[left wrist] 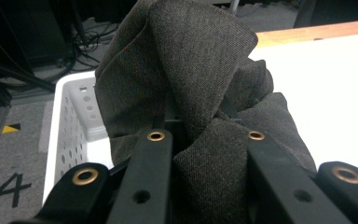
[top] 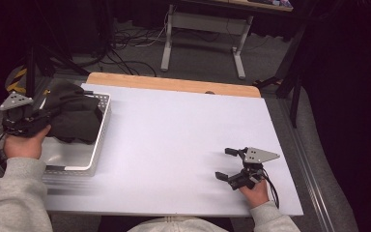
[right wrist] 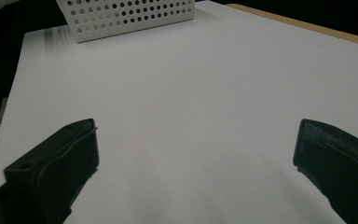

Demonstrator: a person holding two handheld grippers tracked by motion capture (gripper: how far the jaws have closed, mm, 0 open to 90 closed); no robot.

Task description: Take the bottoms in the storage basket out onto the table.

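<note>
the white table [top: 183, 140] is evenly and brightly lit from above, while the room around it falls off into near black, and the high view is soft and low in detail. in the left gripper view the dark cloth [left wrist: 196, 84] is sharp enough to show its weave, but the table behind it is washed out to plain white. in the right gripper view the table has a faint soft shadow near the bottom, and the perforated basket [right wrist: 126, 16] at the top edge is smeared.

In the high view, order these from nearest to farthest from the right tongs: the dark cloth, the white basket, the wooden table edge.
From the right tongs, at the table's near right:
1. White basket, at the table's left; its near corner comes closest.
2. Dark cloth, in the basket's far part, gripped by the left tongs.
3. Wooden table edge, along the far side; close to the cloth's distance, hard to rank.
</note>
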